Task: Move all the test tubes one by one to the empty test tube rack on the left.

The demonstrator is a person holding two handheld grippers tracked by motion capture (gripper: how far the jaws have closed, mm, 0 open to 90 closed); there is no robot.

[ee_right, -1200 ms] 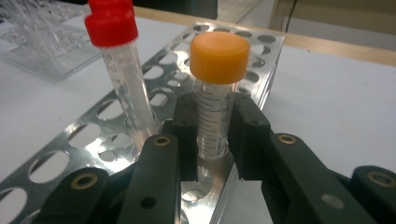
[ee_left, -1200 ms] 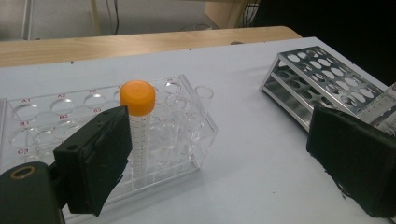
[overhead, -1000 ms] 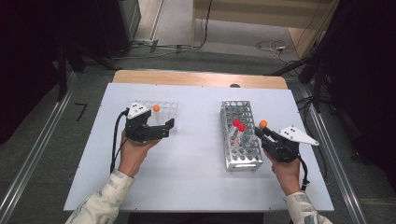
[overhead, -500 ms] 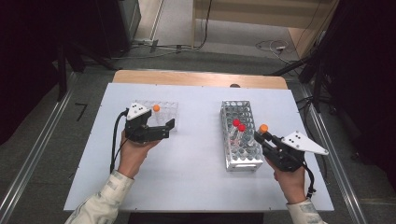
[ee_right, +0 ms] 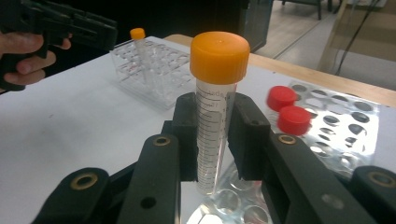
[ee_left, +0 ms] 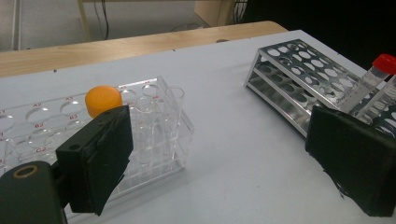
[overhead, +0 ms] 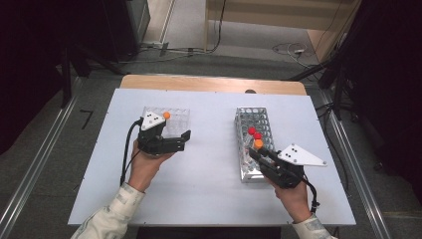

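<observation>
Table seen from above, white-topped: the left gripper rests just beside a clear plastic rack, jaws spread with nothing between them. The right gripper hangs over the near end of a metal rack, clamped on an orange-capped tube.

Left gripper view: black jaws stand wide apart; the clear plastic rack holds one orange-capped tube upright, and a red-capped tube leans in the metal rack.

Right gripper view: both pads press the orange-capped tube upright above the metal rack; two red caps sit behind.
</observation>
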